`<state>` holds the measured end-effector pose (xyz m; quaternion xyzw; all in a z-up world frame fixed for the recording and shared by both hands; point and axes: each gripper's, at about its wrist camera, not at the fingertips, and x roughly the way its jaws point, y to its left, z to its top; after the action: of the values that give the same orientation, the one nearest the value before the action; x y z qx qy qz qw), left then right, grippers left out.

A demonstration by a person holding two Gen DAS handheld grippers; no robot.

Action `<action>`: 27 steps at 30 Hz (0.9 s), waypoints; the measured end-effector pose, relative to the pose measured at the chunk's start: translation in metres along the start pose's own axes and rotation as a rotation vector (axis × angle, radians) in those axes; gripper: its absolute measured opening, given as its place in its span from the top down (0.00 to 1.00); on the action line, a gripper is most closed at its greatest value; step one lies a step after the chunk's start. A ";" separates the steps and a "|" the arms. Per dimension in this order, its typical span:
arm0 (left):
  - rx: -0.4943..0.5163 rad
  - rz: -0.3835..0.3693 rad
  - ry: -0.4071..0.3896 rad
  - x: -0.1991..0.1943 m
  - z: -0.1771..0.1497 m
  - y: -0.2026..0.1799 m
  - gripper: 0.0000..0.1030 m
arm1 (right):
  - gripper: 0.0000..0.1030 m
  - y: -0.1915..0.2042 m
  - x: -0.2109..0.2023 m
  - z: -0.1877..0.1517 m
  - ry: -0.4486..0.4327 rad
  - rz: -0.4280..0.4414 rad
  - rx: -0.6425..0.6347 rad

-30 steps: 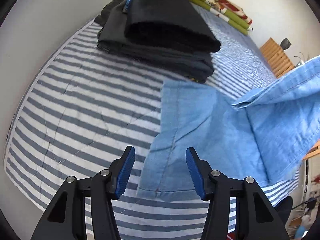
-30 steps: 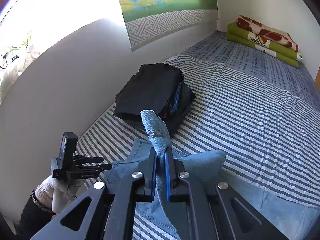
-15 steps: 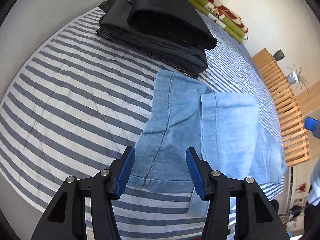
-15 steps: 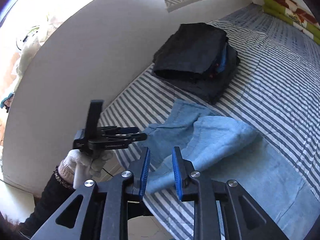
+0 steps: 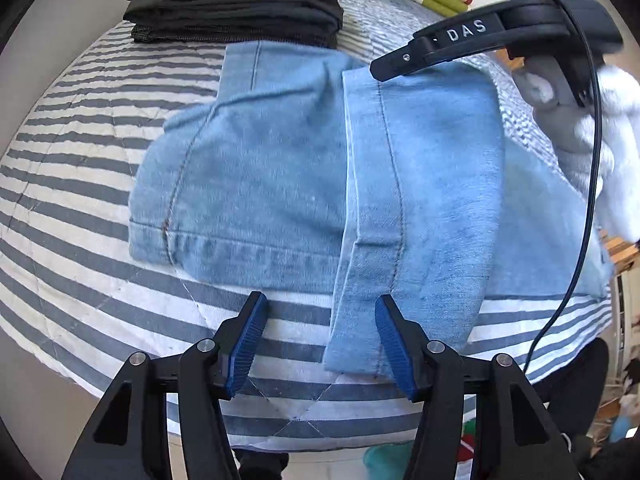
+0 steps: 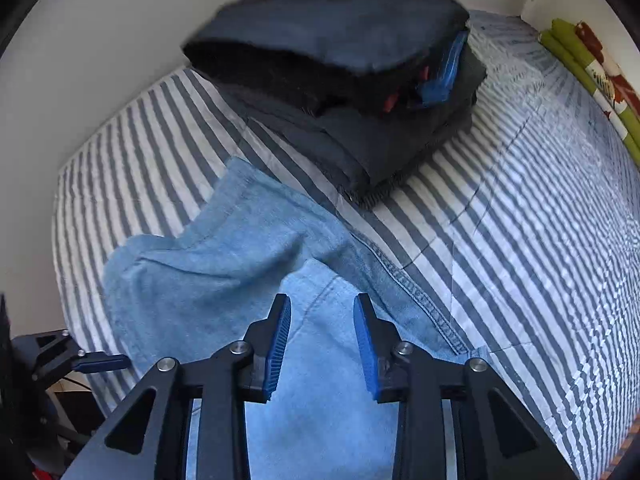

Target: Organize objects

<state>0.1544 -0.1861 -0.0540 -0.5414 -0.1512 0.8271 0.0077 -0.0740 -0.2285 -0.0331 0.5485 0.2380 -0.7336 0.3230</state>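
Left wrist: dark folded stack (image 5: pixel 236 4) lies behind jeans (image 5: pixel 304 168).

Jeans (image 6: pixel 320 400) cut off at bottom edge; dark clothes pile (image 6: pixel 340 60) blurred.

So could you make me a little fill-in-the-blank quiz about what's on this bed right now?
1. The light blue jeans lie on a bedcover patterned with grey and white ____.
2. Behind the jeans sits a stack of ____ folded clothes.
3. Nothing is held between the right gripper's jaws, which are ____.

Missing words: stripes; dark; opening
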 end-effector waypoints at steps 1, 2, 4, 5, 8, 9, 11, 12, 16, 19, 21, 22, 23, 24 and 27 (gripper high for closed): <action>0.012 0.007 -0.020 -0.001 -0.002 -0.003 0.42 | 0.71 -0.003 0.006 -0.001 0.017 0.010 0.004; 0.019 0.013 -0.030 -0.001 -0.003 -0.005 0.43 | 0.71 -0.005 0.012 -0.003 0.028 0.017 0.006; 0.029 -0.001 -0.048 -0.001 -0.007 -0.008 0.66 | 0.77 -0.006 0.017 -0.011 0.047 0.013 -0.014; 0.031 -0.013 -0.044 0.000 -0.008 -0.009 0.87 | 0.96 -0.005 0.017 -0.015 0.046 0.006 -0.029; 0.034 0.000 -0.059 -0.003 -0.010 -0.010 0.98 | 1.00 -0.003 0.005 -0.022 0.004 -0.008 -0.052; 0.018 -0.018 -0.064 -0.006 -0.011 -0.007 0.98 | 1.00 -0.003 -0.004 -0.023 -0.024 -0.007 -0.053; -0.014 -0.045 -0.080 -0.012 -0.014 -0.001 0.98 | 1.00 -0.005 -0.017 -0.021 -0.067 0.014 -0.052; -0.034 -0.055 -0.088 -0.013 -0.015 0.001 0.98 | 1.00 -0.006 -0.023 -0.020 -0.087 0.022 -0.062; -0.067 -0.069 -0.089 -0.012 -0.017 0.002 0.95 | 0.73 -0.008 -0.012 -0.004 -0.033 0.049 -0.070; -0.046 -0.054 -0.083 -0.006 -0.013 -0.002 0.76 | 0.59 -0.001 0.007 0.003 -0.021 0.007 -0.124; -0.038 -0.051 -0.087 -0.005 -0.012 -0.005 0.69 | 0.59 0.007 0.017 0.002 -0.008 -0.017 -0.129; -0.039 -0.057 -0.085 -0.003 -0.011 -0.006 0.67 | 0.59 0.007 0.023 0.002 0.002 -0.020 -0.122; -0.034 -0.054 -0.088 -0.001 -0.011 -0.007 0.68 | 0.63 0.006 0.030 0.001 0.019 -0.023 -0.114; -0.019 -0.042 -0.093 0.000 -0.011 -0.009 0.68 | 0.75 0.006 0.034 -0.001 0.024 -0.033 -0.113; 0.029 0.006 -0.103 -0.001 -0.013 -0.018 0.90 | 0.90 0.005 0.034 -0.009 0.010 -0.058 -0.118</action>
<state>0.1639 -0.1658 -0.0531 -0.4981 -0.1378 0.8561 0.0052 -0.0708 -0.2323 -0.0680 0.5252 0.2981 -0.7246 0.3320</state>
